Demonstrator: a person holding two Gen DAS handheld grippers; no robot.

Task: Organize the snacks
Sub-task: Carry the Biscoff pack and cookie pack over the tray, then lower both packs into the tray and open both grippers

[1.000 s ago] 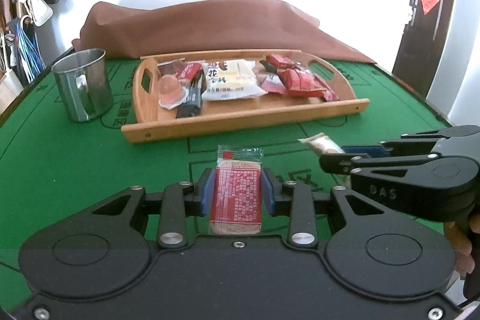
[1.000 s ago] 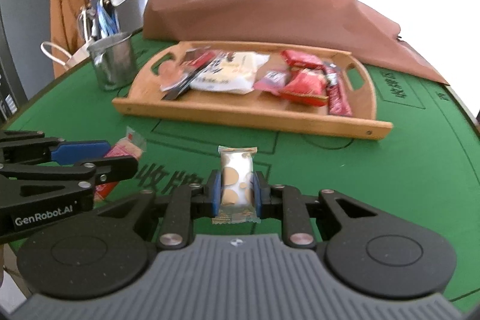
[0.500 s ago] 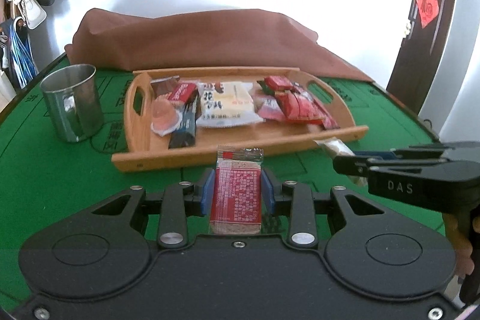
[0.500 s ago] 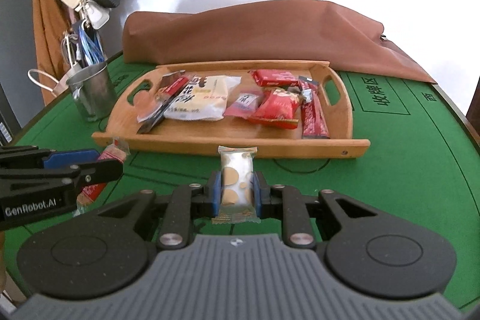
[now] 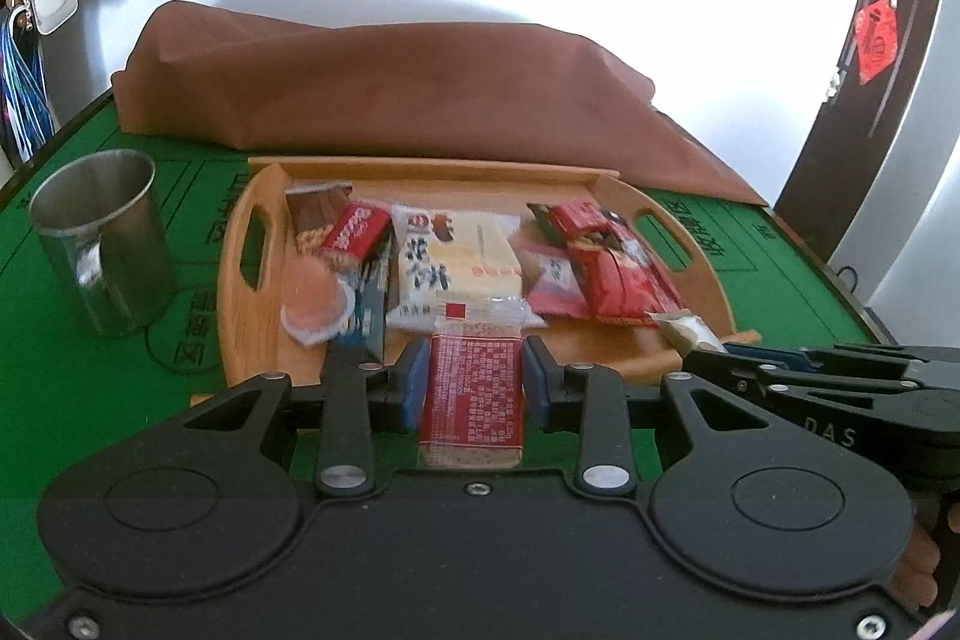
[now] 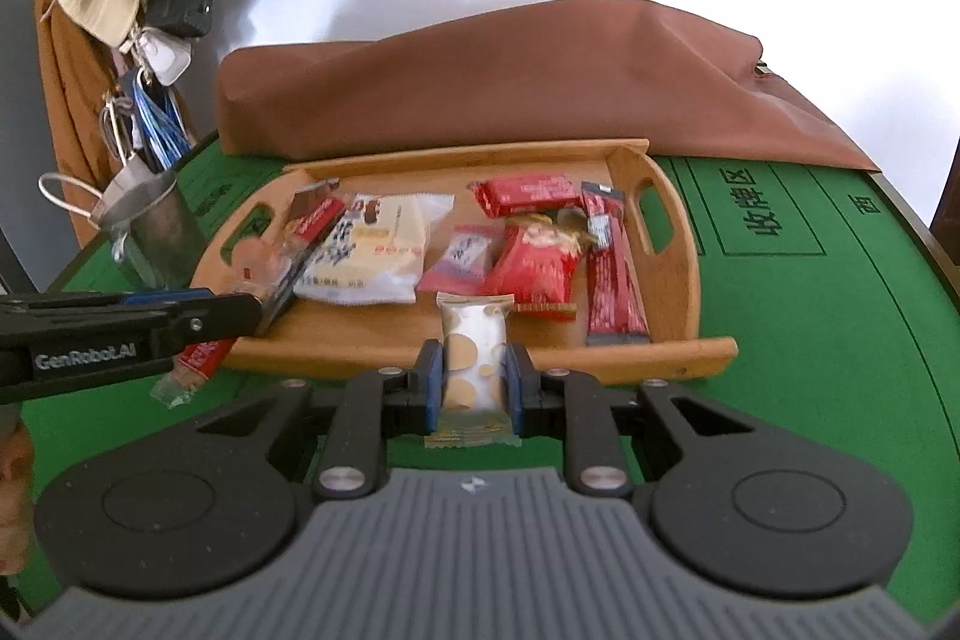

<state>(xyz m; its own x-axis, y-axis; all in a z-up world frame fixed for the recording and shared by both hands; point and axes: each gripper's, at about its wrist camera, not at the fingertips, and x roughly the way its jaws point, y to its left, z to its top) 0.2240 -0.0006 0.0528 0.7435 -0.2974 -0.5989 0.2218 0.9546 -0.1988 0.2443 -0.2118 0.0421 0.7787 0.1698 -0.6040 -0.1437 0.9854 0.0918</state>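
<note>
- The red-labelled cracker packet (image 5: 470,394) is clamped upright between the blue pads of the left hand-held gripper (image 5: 474,388), just over the near rim of the wooden tray (image 5: 240,316)
- The white spotted snack packet (image 6: 474,358) is pinched the same way in the right hand-held gripper (image 6: 474,379), at the tray's front edge
- To do this well, I'd carry each packet clear over the rim, lower it onto bare wood near the front, and only then let the jaws part, one hand at a time so they don't knock together
- Count: two packets held, roughly eight or nine snacks lying in the tray (overlap hides some), one tray
- One steel mug (image 5: 99,238) stands left of the tray on the green worktop (image 5: 72,400), one brown cloth (image 5: 390,88) bunched behind
</note>
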